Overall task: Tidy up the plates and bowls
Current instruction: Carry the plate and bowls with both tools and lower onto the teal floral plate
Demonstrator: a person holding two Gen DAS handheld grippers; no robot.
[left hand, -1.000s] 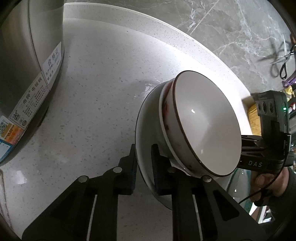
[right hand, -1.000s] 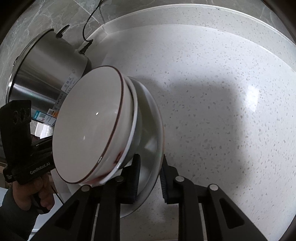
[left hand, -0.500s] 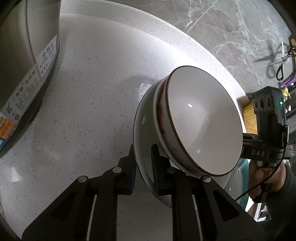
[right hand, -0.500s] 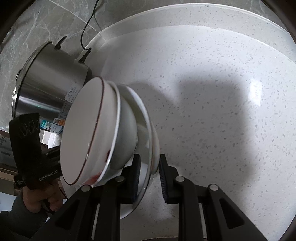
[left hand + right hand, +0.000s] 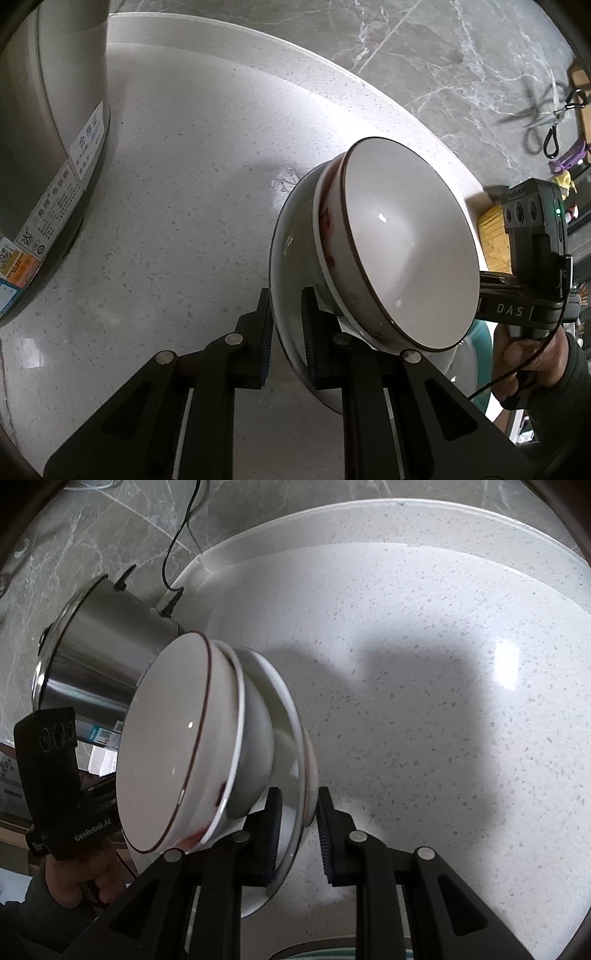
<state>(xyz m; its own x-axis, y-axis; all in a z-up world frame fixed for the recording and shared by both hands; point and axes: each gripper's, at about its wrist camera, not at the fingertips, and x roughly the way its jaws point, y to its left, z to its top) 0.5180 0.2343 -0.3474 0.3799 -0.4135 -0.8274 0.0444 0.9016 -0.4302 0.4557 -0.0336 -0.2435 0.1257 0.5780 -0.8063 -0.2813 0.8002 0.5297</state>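
A white plate [image 5: 291, 254] carries two nested white bowls; the upper bowl [image 5: 406, 251] has a dark brown rim and red marks on its side. My left gripper [image 5: 289, 334] is shut on the plate's near rim. From the other side my right gripper [image 5: 300, 832] is shut on the opposite rim of the same plate [image 5: 297, 734], with the bowls [image 5: 173, 738] leaning left of it. Each view shows the other gripper's body and the hand holding it beyond the stack. The stack hangs above the white speckled counter [image 5: 177, 192] and casts a shadow.
A tall steel pot [image 5: 48, 147] with labels stands at the counter's left, its black power cable [image 5: 177, 535] running up the grey marble wall. Scissors [image 5: 546, 118] hang on that wall at the right. A teal-edged dish [image 5: 332, 950] lies under my right gripper.
In the right wrist view the stack has turned more edge-on and the steel pot has slid up and to the right. Both grips on the plate rim are unchanged.
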